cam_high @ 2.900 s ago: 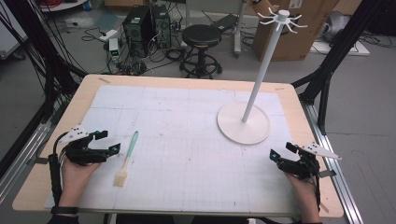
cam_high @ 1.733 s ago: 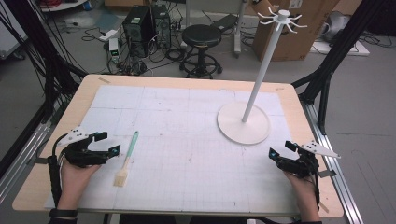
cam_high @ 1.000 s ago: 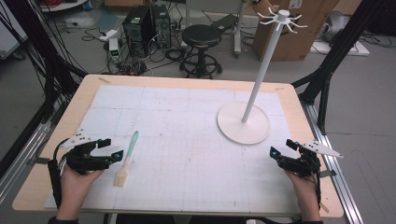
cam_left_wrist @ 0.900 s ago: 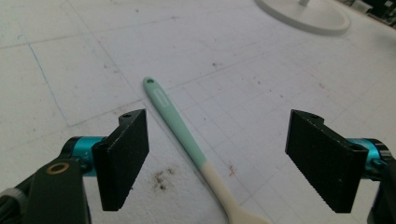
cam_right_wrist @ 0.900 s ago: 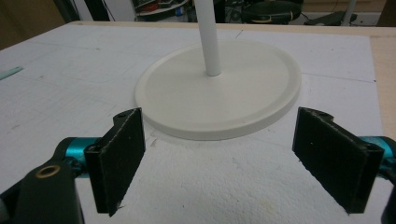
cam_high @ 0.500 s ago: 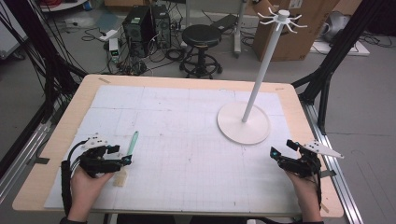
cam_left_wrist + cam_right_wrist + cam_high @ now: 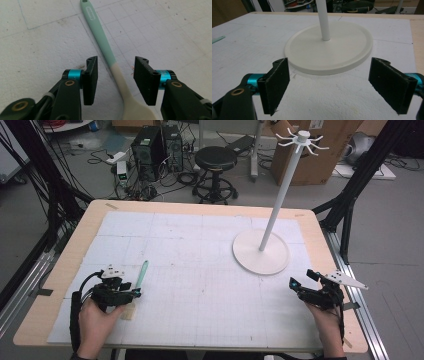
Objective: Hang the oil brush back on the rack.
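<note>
A spatula (image 7: 142,272) with a mint-green handle and a cream head lies on the white gridded mat (image 7: 200,235) at the front left. My left gripper (image 7: 134,292) is open and low over it. In the left gripper view the jaws straddle the spatula (image 7: 105,47) where green meets cream, with a gap on each side of my left gripper (image 7: 115,75). My right gripper (image 7: 300,279) rests open at the front right with nothing between its jaws. In the right gripper view my right gripper (image 7: 329,82) points at the stand's round base (image 7: 342,50).
A white hook stand (image 7: 280,195) rises from a round base (image 7: 260,252) at the right middle of the mat. The wooden table edge (image 7: 75,250) frames the mat. Behind the table are a stool (image 7: 215,160), computer towers and cables on the floor.
My left gripper has moved right and forward from beside the spatula until its open jaws straddle the spatula's neck. The right gripper has stayed put.
</note>
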The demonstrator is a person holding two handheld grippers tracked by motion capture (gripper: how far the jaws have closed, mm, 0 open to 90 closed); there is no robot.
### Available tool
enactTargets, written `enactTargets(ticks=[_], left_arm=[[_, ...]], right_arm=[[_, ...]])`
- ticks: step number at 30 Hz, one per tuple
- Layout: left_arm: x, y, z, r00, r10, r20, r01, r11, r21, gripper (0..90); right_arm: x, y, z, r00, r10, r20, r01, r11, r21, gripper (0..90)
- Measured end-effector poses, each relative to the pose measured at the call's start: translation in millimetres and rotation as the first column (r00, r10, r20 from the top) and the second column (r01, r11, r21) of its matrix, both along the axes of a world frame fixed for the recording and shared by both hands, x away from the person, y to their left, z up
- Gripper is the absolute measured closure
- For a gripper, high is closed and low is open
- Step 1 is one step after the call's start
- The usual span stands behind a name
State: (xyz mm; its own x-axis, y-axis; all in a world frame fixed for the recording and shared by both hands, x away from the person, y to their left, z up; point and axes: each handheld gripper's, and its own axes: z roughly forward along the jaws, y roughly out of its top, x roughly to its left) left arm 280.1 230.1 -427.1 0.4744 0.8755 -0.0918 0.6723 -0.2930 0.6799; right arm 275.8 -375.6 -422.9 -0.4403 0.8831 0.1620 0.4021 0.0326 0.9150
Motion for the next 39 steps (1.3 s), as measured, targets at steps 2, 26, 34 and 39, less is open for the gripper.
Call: enactTargets(ticks=[2,26,34,39], left_arm=[[0.0,-2.9,-0.5,1.0,0.002,-0.006,-0.002,1.0,0.008,58.9],[-4.0,-12.9,-5.4,0.9987,0.05,0.002,-0.05,0.9969,0.06,78.9],[-1.0,-10.5,-3.7,0.9992,0.036,-0.015,-0.035,0.9974,0.063,80.8],[-1.0,-10.0,-3.6,0.9999,0.014,-0.01,-0.013,0.9973,0.072,82.4]], right_arm=[[0.4,-0.1,-0.2,1.0,0.002,0.004,-0.002,1.0,-0.003,16.5],[-0.6,-0.5,0.7,1.0,0.003,0.005,-0.003,1.0,0.001,16.5],[-1.0,-0.3,1.0,1.0,0.005,0.004,-0.005,1.0,0.006,16.5],[-0.8,-1.0,1.2,1.0,0.0,0.003,0.0,1.0,0.01,16.5]])
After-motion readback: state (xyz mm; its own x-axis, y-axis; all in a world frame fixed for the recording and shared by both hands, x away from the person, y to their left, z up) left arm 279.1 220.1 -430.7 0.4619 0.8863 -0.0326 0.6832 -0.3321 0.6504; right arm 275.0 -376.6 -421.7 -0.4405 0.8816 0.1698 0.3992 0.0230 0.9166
